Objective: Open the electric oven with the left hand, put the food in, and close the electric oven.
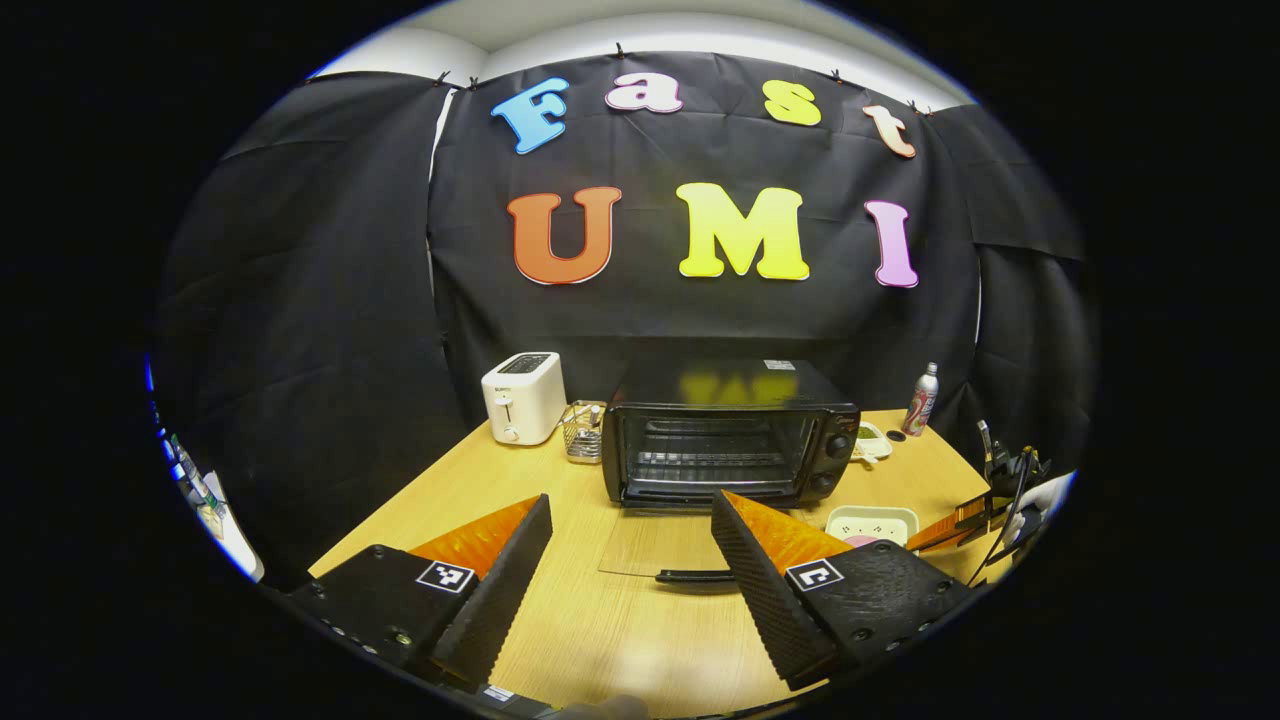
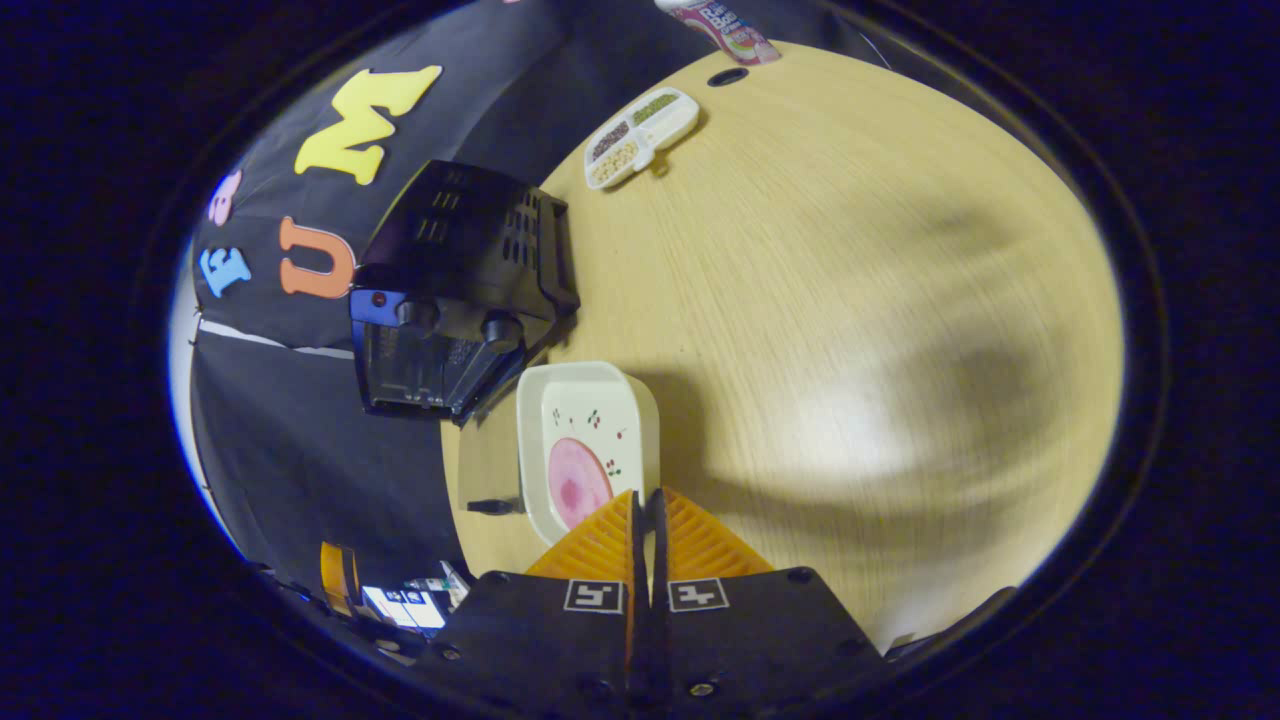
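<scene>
Wooden table [image 1: 620, 640] under black cloth | oven [image 1: 730, 432] centre frame, glass door [image 1: 660, 545] dropped flat: opening done | left gripper [image 1: 632, 560] spread, empty | right gripper [image 2: 647, 520] pressed together, seemingly clamping the dish [image 2: 585, 445] rim; food [image 2: 578, 483] not yet loaded | closing left.

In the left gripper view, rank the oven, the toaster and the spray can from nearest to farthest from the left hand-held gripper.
From the left hand-held gripper, open at the bottom of the left gripper view:
1. Oven, straight ahead at table centre, door folded down.
2. Toaster, ahead to the left, beside the oven.
3. Spray can, far right, near the back wall.
</scene>
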`<action>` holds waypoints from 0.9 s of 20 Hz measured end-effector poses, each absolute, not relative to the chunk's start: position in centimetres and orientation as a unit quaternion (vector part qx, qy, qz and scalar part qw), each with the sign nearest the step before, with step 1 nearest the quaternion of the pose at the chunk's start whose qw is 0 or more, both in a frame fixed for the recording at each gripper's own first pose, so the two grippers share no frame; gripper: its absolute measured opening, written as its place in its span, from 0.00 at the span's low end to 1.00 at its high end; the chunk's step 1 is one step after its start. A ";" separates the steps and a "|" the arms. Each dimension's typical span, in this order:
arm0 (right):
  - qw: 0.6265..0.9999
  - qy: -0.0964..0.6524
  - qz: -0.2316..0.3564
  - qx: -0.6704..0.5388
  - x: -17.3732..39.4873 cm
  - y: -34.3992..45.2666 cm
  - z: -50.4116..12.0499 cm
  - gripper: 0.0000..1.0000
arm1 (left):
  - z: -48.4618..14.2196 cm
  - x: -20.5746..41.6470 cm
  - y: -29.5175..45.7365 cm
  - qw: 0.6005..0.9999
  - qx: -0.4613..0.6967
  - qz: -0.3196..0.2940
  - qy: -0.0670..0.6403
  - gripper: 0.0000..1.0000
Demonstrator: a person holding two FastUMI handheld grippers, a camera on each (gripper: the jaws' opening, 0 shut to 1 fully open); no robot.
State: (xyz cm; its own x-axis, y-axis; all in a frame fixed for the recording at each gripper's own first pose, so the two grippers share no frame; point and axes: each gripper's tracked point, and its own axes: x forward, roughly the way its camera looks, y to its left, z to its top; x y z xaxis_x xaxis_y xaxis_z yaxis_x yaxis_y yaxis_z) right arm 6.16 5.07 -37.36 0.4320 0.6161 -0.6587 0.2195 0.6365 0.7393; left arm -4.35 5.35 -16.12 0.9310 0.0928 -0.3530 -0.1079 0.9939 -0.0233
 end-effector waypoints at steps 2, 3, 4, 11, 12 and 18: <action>0.755 0.505 0.129 0.397 5.9 4.2 -36.5 0.00 | -16.0 -4.1 4.6 0.983 -0.022 0.041 0.178 0.98; 0.758 0.498 0.129 0.400 5.7 3.9 -36.1 0.04 | -16.1 -4.0 4.4 0.983 -0.021 0.037 0.178 0.97; 0.760 0.494 0.125 0.404 5.8 3.4 -35.9 0.00 | -16.0 -3.9 4.3 0.983 -0.021 0.032 0.177 0.97; 0.753 0.473 0.086 0.450 4.4 3.5 -34.1 0.03 | -15.8 -3.5 4.3 0.984 -0.016 0.017 0.176 0.97; 0.750 0.465 0.086 0.463 4.5 4.6 -33.5 0.00 | -15.6 -3.4 4.4 0.984 -0.015 0.016 0.175 0.97; 0.741 0.429 0.066 0.512 6.3 12.7 -30.8 0.00 | -15.2 -3.1 4.7 0.983 -0.001 0.001 0.183 0.97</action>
State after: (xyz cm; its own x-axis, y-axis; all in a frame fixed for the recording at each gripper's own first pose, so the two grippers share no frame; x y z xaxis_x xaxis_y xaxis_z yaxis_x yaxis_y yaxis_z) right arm 6.29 12.70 -30.77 0.6236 0.5366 -0.5686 0.3417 0.4671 0.8155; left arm -3.09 4.68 -15.24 0.9329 0.0008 -0.3602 -0.0015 1.0000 -0.0016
